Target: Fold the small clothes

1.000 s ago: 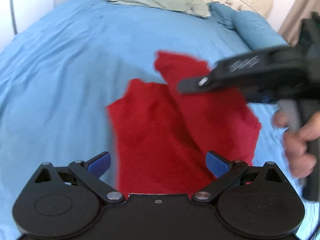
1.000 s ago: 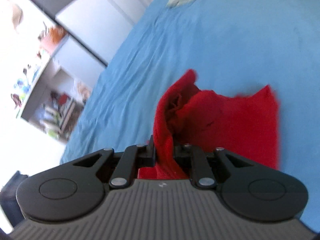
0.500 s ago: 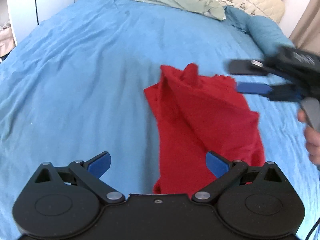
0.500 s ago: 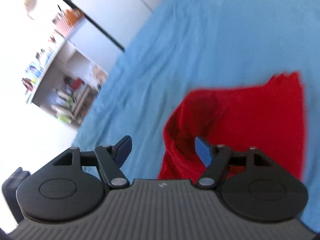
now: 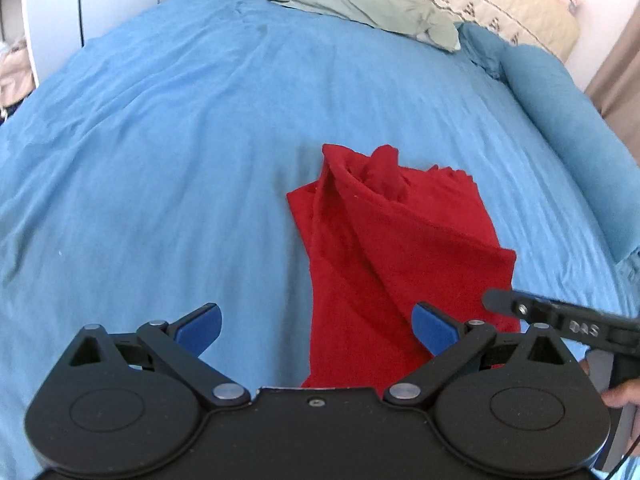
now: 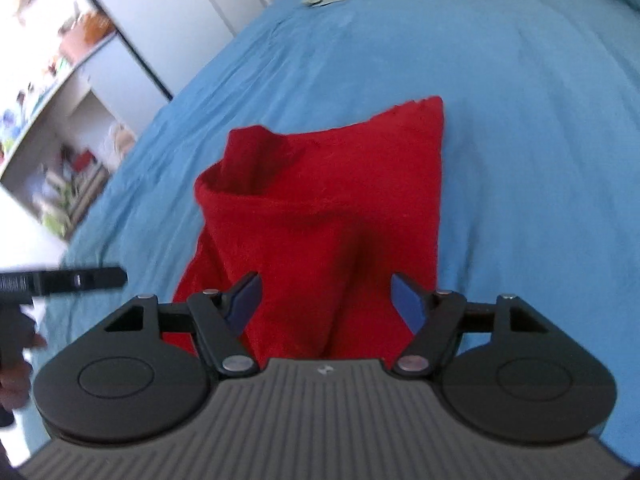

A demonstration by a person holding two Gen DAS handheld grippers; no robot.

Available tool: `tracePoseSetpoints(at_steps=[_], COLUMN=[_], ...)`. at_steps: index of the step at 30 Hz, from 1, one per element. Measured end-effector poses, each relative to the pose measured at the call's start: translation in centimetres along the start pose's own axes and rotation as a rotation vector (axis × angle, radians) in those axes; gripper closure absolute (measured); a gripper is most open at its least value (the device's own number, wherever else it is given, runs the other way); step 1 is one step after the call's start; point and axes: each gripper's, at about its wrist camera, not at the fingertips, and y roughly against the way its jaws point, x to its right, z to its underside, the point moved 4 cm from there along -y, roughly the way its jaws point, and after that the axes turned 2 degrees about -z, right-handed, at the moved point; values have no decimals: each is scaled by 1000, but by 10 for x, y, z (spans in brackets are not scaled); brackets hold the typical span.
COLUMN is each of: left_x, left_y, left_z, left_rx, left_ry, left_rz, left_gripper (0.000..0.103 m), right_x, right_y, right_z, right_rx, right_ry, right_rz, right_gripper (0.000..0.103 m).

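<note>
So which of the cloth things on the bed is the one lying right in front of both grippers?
The red garment, partly folded on the blue bedspread. The pale green cloth lies far off by the headboard. Left gripper and right gripper are both open.

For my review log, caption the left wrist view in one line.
Open left tongs above a partly folded red cloth garment lying on a blue bedspread.

The right gripper (image 6: 324, 300), clamped on a fold of the red garment (image 5: 396, 264) a second ago, now has its jaws spread and holds nothing. It has dropped from above the cloth to its near right edge. The garment, lifted then, now lies in a narrower folded heap on the blue bedspread (image 5: 180, 152).
</note>
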Motion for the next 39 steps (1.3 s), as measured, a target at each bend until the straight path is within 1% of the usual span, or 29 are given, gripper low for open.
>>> tracePoseSetpoints(at_steps=[1,2,4,6,9,11,13,15,16,18,19,20,21,23,25,27,29,30,31,33,34,36,39], left_x=[1,2,-1,-8,-17,-18,-16,-9,-4,7,14,24,34,53,68,75,71,66,61,52,49,42,31], left_y=[2,5,14,26,39,41,40,35,30,20,14,7,0,-13,-32,-53,-70,-77,-79,-73,-71,-66,-54], left_z=[-1,-3,-11,-20,-32,-38,-42,-44,-44,-44,-44,-43,-42,-38,-30,-18,-5,3,10,18,21,27,36], left_rx=[5,12,35,58,86,89,87,77,70,52,41,29,17,-8,-52,-105,-152,-169,-175,-159,-164,-200,-220], left_ry=[-8,-14,-11,17,60,66,58,35,17,-17,-32,-54,-74,-104,-111,-104,-90,-77,-65,-45,-37,-28,-34], left_rz=[-6,-17,-48,-65,-57,-51,-38,-21,-14,17,41,78,112,177,248,278,269,266,274,298,303,280,252], left_gripper=[1,1,1,1,1,1,1,1,1,1,1,1,1,1,1,1,1,3,3,3,2,2,2], right_x=[-2,-6,-16,-34,-68,-88,-100,-101,-98,-90,-87,-83,-79,-70,-63,-51,-37,-32,-25,-15,-11,-3,4], right_y=[-3,-6,-1,2,-5,-18,-32,-47,-52,-54,-51,-45,-34,-15,-4,8,18,22,25,30,31,32,34], right_z=[-1,-2,-2,1,17,35,50,63,66,68,67,65,65,66,67,69,69,69,70,71,71,70,65], right_rx=[-7,-31,-14,-22,-74,-131,-172,-202,-210,-218,-218,-219,-203,-164,-170,-177,-180,-180,-181,-180,-179,-178,-164], right_ry=[15,22,51,111,235,316,367,383,374,340,319,295,281,284,297,288,275,269,260,240,233,222,199], right_rz=[-21,-54,-105,-159,-236,-274,-277,-260,-253,-252,-260,-275,-281,-255,-226,-201,-173,-162,-152,-144,-136,-127,-115], right_gripper=[60,81,83,83,83,83,83,83,82,75,68,45,28,19,19,19,19,19,19,19,19,19,19])
